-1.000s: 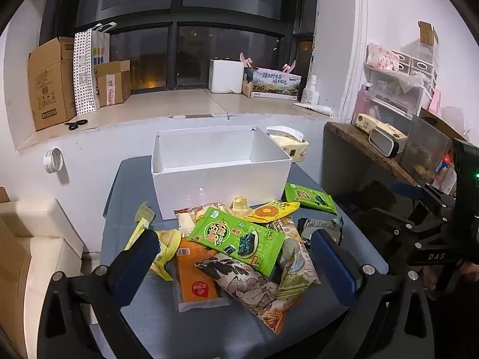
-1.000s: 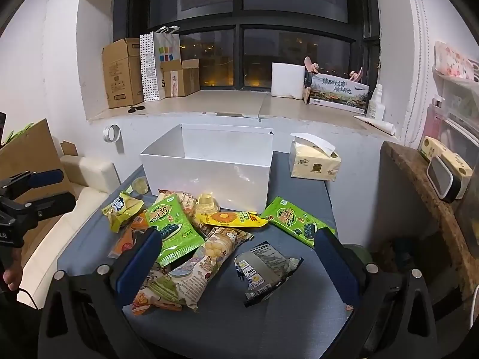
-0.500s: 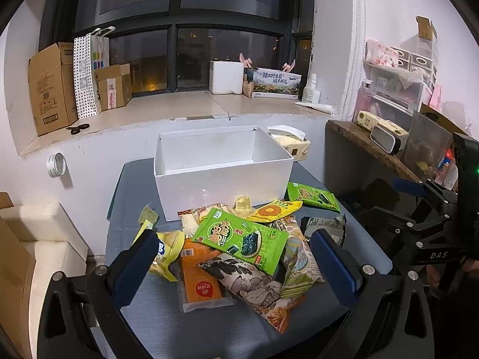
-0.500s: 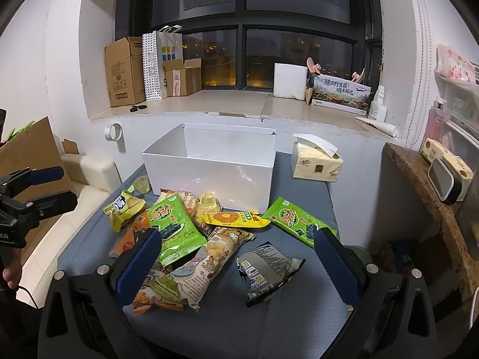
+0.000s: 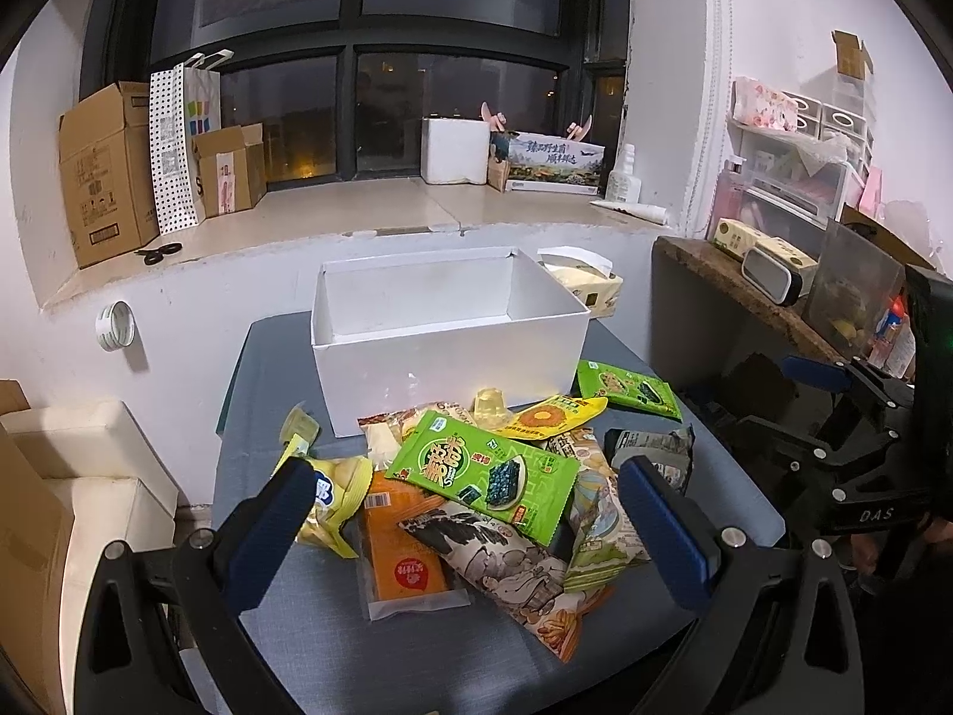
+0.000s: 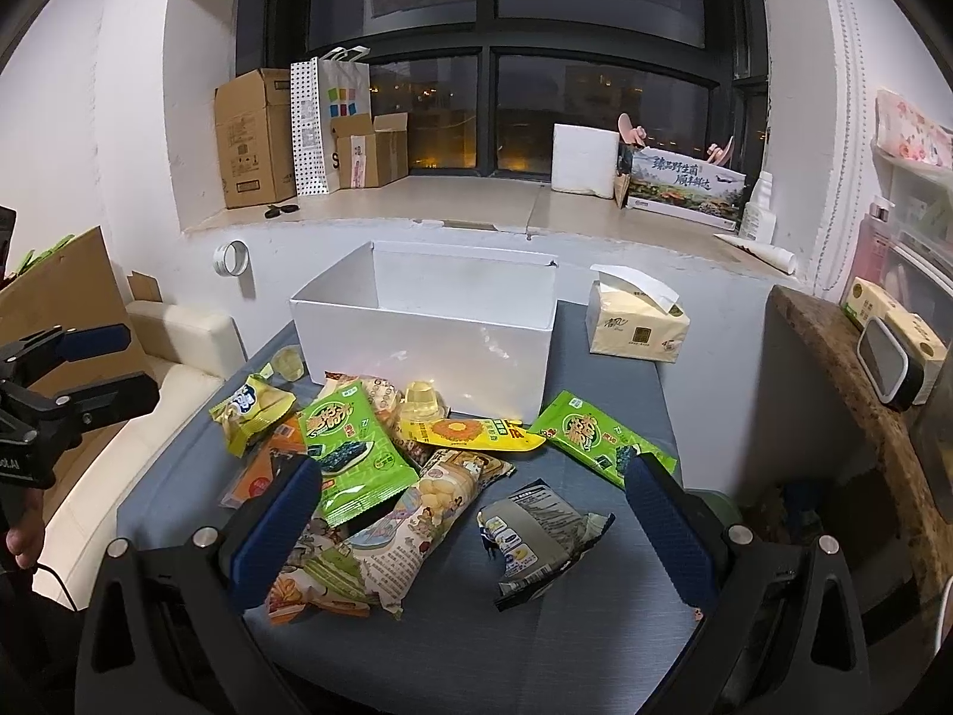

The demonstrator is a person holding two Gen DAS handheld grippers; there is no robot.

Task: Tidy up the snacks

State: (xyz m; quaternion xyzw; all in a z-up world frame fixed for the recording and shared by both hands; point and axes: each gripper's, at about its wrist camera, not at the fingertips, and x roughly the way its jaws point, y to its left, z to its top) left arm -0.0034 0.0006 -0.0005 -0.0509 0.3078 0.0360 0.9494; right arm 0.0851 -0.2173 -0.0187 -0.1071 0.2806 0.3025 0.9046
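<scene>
Snacks lie in a loose heap on the grey desk (image 5: pixel 488 655), centre of both views, just in front of the white box (image 5: pixel 447 351), which stands open at upper centre with nothing visible inside.

Left gripper (image 5: pixel 476 530): jaws spread wide, blue fingers (image 5: pixel 271 512) at lower left and lower right of the left wrist view, holding nothing. The heap sits between them; touching or not, I cannot tell. Between the fingers: a green seaweed packet (image 5: pixel 482 473) on top, an orange packet (image 5: pixel 405 560) below it, a cartoon-print bag (image 5: pixel 506 572) running to lower right. A yellow bag (image 5: pixel 333 494) lies just beside the left finger. A dark foil packet (image 5: pixel 649 453) lies just behind the right finger.

Right gripper (image 6: pixel 476 530): jaws also wide, empty. In the right wrist view a crumpled dark foil packet (image 6: pixel 536 536) lies alone between the fingers, right of centre; a long puff-snack bag (image 6: pixel 417 524) lies left of it. A second green seaweed packet (image 6: pixel 601 438) lies just beyond the right finger, apart from the heap. A yellow flat packet (image 6: pixel 470 432) and a clear jelly cup (image 6: pixel 423 402) lie close to the box front.

Tissue pack (image 6: pixel 637 328) stands right of the box. Left gripper also shows at the left edge of the right wrist view, with part of a hand (image 6: pixel 21 536) below it.
</scene>
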